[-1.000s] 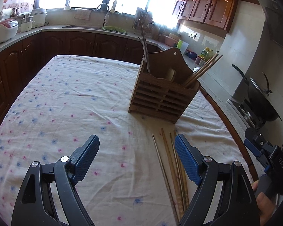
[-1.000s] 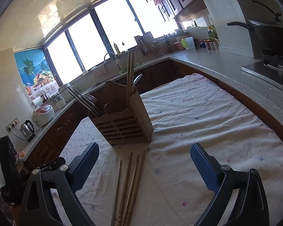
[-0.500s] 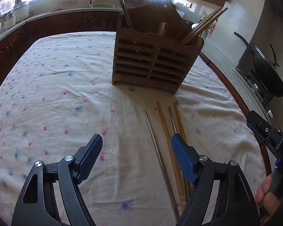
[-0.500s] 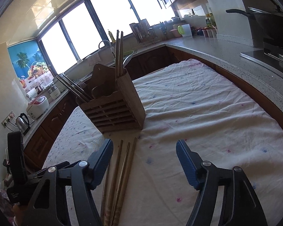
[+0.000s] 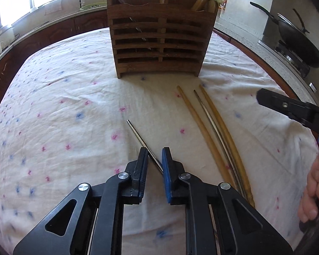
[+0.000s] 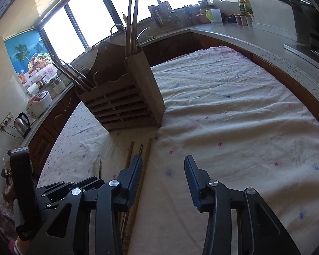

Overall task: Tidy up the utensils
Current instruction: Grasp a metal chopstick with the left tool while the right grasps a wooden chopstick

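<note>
The left hand-held gripper [image 5: 154, 156] has its jaws closing to a narrow gap around a single metal chopstick [image 5: 141, 141] that lies alone on the cloth-covered counter [image 5: 74, 110], left of the other loose sticks; the rod runs slantwise between the two blue pads, and whether both pads already press on it cannot be told. To do this pick well, the pads should meet the rod squarely, so it does not pivot or slide out when lifted, since a thin smooth metal stick will likely slip. To the right lie two bamboo chopsticks [image 5: 198, 127] with another metal one between them, their far tips pointing toward the wooden utensil holder [image 5: 161, 40], which stands at the far side with sticks already upright in its compartments. The right hand-held gripper [image 6: 163, 170] hangs over that group, its jaws closing but with a moderate gap between them; its left finger [image 6: 136, 171] sits over the sticks, while bare cloth shows between the pads, so it grips nothing. It would probably need to shift left to straddle one stick before closing. Each stick should then go tip-down into the compartment that holds its kind.
</note>
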Available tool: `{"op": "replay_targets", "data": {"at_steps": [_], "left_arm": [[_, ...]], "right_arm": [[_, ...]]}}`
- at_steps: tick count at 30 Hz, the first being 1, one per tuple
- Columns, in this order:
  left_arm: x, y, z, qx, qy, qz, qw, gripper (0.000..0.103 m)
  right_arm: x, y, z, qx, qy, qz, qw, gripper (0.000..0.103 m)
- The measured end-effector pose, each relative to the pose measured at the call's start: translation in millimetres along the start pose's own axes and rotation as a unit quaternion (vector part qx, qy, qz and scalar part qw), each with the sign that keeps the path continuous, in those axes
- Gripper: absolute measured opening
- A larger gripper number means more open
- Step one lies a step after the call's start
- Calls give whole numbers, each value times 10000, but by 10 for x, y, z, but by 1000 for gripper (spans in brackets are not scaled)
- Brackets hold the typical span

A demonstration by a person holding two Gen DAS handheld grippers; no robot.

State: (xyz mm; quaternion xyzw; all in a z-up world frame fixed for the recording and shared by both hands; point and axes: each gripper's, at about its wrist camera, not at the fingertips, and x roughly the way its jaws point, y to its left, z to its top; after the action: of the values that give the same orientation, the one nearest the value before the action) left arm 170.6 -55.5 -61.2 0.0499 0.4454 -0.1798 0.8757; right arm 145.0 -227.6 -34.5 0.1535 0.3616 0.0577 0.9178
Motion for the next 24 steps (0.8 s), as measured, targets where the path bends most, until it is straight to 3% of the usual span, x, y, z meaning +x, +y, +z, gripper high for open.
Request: {"op": "replay_targets", "data": {"at_steps": [8,10,12,13,18,22,24], "left_arm": [[-177,360,-68,-696,55,15,9976,13],[-171,403,-56,-864,144,41,9961,17],[-160,432,-43,-990,200,61,9949,31],[-142,434,-35,-1018,242,90,9945,34],[-46,345,19,-720,149,244,9970,34],[61,164,77,-183,-12,479,9987,34],[78,127,107,-157,23,329,9993,34]], "right_arm": [[559,288,14,-493,537,-35,9973,28],[682,320,20,-597,665,-168,9959,25],[744,337,22,-706,659,-273,9949,23],[759,355,21,-801,683,-346,9938,21],[673,327,-58,-963,749,-390,9918,10],[560,240,-118,-917,807,-326,9920,9],[539,202,-105,-793,835,-277,9930,9]]}}
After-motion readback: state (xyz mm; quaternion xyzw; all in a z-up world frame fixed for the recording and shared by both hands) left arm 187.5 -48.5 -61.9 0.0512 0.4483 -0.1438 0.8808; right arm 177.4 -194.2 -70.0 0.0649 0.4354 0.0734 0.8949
